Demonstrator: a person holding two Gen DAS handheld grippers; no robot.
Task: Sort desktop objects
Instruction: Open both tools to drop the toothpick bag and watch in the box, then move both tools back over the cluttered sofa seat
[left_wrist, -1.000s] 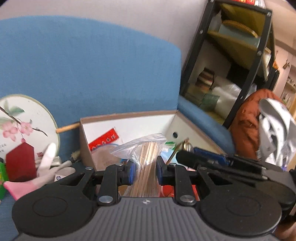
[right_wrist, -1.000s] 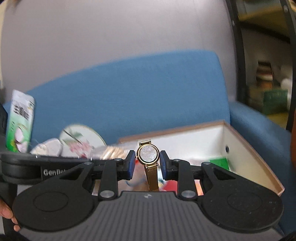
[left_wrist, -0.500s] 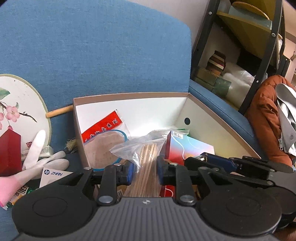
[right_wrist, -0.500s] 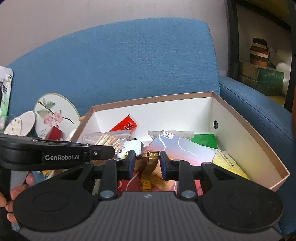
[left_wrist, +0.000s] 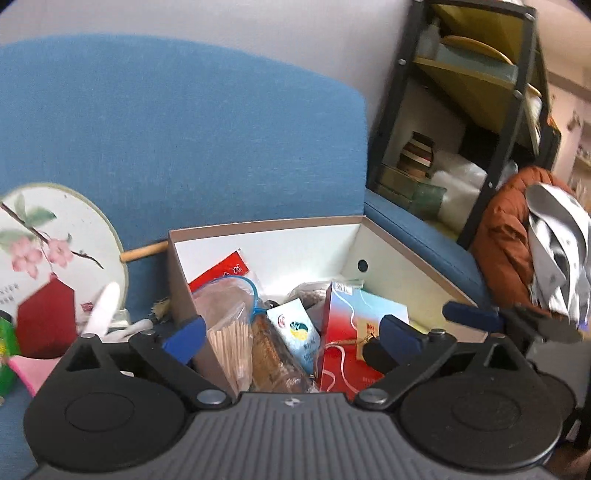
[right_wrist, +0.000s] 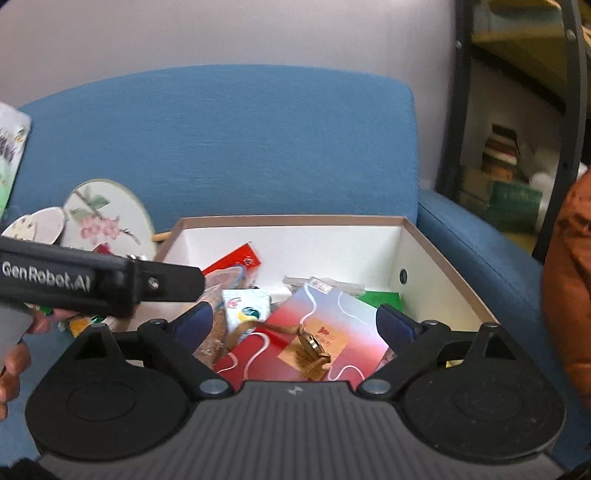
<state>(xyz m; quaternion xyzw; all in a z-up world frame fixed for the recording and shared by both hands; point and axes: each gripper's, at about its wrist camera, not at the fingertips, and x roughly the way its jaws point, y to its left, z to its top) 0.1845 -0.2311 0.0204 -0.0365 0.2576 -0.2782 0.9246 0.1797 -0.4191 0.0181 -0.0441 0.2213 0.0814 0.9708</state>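
A brown cardboard box (left_wrist: 258, 224) with white walls sits on a blue chair seat, part full of packets. My left gripper (left_wrist: 291, 336) hangs over its near left corner, jaws opening wide. A clear bag of wooden sticks (left_wrist: 229, 347) lies between the pads, touched by neither. My right gripper (right_wrist: 295, 323) is over the box (right_wrist: 295, 220) as well, its jaws opening. The gold watch (right_wrist: 312, 345) lies loose on a red and blue card (right_wrist: 332, 314) below the gap, clear of both pads.
A round painted fan (left_wrist: 55, 236), a red block (left_wrist: 48, 321) and a white glove (left_wrist: 103, 314) lie left of the box. A black shelf rack (left_wrist: 480, 110) and an orange jacket (left_wrist: 506, 236) stand at the right. A hand (right_wrist: 11, 354) holds the left tool.
Both grippers have gone from shut to wide open. The bag of sticks has left the left pads and lies in the box. The watch has dropped from the right pads onto the card.
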